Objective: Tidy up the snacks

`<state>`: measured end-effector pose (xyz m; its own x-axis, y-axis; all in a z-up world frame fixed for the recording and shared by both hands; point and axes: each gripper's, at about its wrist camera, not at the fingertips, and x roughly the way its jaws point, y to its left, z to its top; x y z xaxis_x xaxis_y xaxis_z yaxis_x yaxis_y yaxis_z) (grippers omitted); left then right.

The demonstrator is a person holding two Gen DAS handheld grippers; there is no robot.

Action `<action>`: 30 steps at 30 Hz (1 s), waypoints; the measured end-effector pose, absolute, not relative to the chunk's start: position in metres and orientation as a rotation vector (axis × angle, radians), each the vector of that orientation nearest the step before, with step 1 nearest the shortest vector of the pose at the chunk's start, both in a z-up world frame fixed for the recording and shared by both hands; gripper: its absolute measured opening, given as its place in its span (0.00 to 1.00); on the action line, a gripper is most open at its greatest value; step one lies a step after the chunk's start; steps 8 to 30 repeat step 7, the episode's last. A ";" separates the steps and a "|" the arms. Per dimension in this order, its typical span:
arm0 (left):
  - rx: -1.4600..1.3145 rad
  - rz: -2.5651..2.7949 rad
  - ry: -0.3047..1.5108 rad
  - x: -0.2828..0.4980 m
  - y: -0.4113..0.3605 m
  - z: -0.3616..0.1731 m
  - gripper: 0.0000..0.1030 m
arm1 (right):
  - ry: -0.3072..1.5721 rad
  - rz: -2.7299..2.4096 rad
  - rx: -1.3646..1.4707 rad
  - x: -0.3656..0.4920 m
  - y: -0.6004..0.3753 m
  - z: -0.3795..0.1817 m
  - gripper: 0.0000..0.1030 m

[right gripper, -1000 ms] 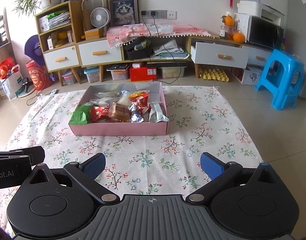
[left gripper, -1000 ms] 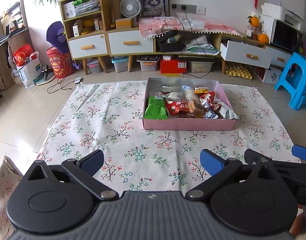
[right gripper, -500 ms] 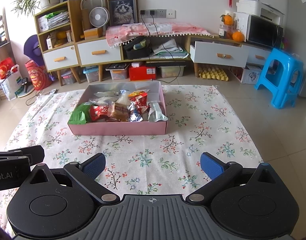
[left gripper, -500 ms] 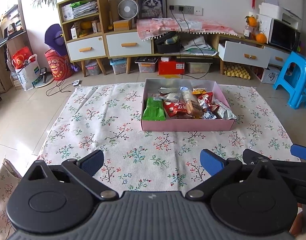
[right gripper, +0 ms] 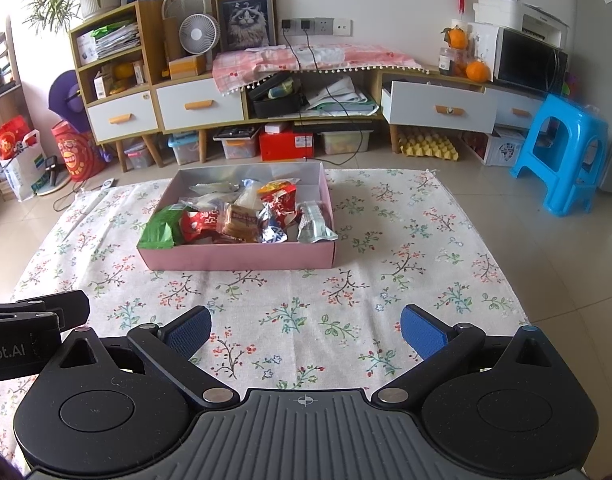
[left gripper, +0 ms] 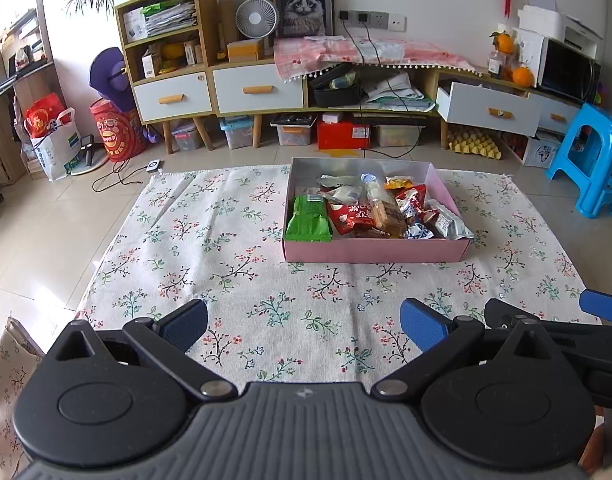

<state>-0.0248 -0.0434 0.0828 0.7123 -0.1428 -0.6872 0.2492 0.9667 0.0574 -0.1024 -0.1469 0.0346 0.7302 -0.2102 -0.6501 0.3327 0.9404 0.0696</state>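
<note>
Both tools are spread wide and grip nothing. The left tool sits at the bottom of its frame over the floral cloth; the right tool likewise in its own view. The pink box lies on the cloth, right of centre in the left view and left of centre in the right view. Snacks fill it: a green pack at its left end, a silver pack at its right.
</note>
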 end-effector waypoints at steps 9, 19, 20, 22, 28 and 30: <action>0.147 -0.215 0.749 -0.024 -0.043 0.083 1.00 | 0.691 -0.295 0.189 -0.102 -0.146 0.034 0.99; 0.147 -0.215 0.749 -0.024 -0.043 0.083 1.00 | 0.691 -0.295 0.189 -0.102 -0.146 0.034 0.99; 0.147 -0.215 0.749 -0.024 -0.043 0.083 1.00 | 0.691 -0.295 0.189 -0.102 -0.146 0.034 0.99; 0.147 -0.215 0.749 -0.024 -0.043 0.083 1.00 | 0.691 -0.295 0.189 -0.102 -0.146 0.034 0.99; 0.147 -0.215 0.749 -0.024 -0.043 0.083 1.00 | 0.691 -0.295 0.189 -0.102 -0.146 0.034 0.99; 0.147 -0.215 0.749 -0.024 -0.043 0.083 1.00 | 0.691 -0.295 0.189 -0.102 -0.146 0.034 0.99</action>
